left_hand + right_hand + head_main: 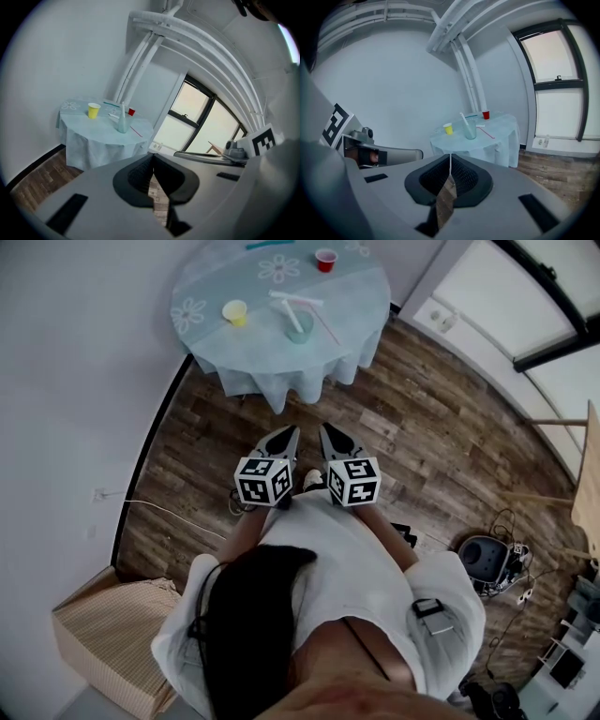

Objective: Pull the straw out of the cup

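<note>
A clear cup (300, 327) with a white straw (294, 304) leaning in it stands on the round table (253, 357), which has a pale blue cloth, far ahead of me. The cup (123, 124) and straw (123, 109) show small in the left gripper view. In the right gripper view the cup (470, 130) and straw (463, 119) are just as small. My left gripper (293, 430) and right gripper (325, 427) hang side by side over the wood floor, well short of the table. Both are shut and hold nothing.
On the table there are also a yellow cup (234, 311), a red cup (325, 260) and a loose pink straw (325, 326). A cardboard box (108, 634) stands at the lower left. Equipment with cables (486, 563) lies on the floor at the right.
</note>
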`<action>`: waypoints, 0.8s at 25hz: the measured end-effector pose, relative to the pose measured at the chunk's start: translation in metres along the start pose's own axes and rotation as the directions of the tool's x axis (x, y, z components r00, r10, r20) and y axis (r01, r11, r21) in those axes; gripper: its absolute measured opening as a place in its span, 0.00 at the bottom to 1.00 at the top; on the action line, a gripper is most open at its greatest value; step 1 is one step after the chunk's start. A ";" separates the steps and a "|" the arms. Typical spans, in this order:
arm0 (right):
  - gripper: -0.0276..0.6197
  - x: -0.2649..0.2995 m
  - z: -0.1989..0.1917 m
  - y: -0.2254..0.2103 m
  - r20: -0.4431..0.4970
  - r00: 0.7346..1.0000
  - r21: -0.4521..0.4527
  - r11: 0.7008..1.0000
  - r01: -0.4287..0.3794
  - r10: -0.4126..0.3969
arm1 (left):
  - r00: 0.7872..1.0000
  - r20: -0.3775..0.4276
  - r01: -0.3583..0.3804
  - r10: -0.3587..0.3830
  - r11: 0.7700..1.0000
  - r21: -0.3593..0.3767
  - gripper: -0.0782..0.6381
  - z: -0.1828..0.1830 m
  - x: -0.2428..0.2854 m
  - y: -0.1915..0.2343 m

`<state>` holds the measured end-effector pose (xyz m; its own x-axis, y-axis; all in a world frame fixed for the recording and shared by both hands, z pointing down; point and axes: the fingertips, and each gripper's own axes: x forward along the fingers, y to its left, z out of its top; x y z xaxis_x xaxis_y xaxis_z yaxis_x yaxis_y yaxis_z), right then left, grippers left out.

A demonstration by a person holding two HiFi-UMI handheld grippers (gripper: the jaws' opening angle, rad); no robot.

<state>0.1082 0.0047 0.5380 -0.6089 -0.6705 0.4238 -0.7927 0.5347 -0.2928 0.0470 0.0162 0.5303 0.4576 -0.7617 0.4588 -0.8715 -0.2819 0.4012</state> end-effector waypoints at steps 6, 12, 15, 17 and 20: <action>0.10 -0.003 -0.005 -0.016 -0.011 1.000 0.052 0.999 -0.011 0.012 | 1.000 -0.013 -0.012 0.012 1.000 -0.029 0.12 -0.006 0.004 -0.007; 0.10 0.004 -0.010 -0.018 -0.029 0.999 0.098 0.995 -0.030 0.033 | 0.999 -0.007 -0.044 0.044 0.997 -0.068 0.12 -0.006 -0.001 0.003; 0.10 0.010 -0.008 -0.016 -0.023 0.999 0.103 0.994 -0.033 0.036 | 0.999 0.001 -0.048 0.048 0.996 -0.075 0.12 -0.001 -0.002 0.009; 0.10 0.013 -0.006 -0.016 -0.018 0.999 0.104 0.994 -0.030 0.032 | 0.999 0.005 -0.045 0.045 0.996 -0.074 0.12 0.002 -0.002 0.012; 0.10 0.018 0.000 -0.016 -0.011 1.000 0.102 0.994 -0.025 0.026 | 0.999 0.003 -0.034 0.034 0.998 -0.057 0.12 0.008 0.002 0.014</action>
<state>0.1099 -0.0162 0.5508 -0.6293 -0.6505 0.4253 -0.7760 0.4960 -0.3895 0.0344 0.0057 0.5305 0.4271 -0.7724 0.4700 -0.8750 -0.2221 0.4301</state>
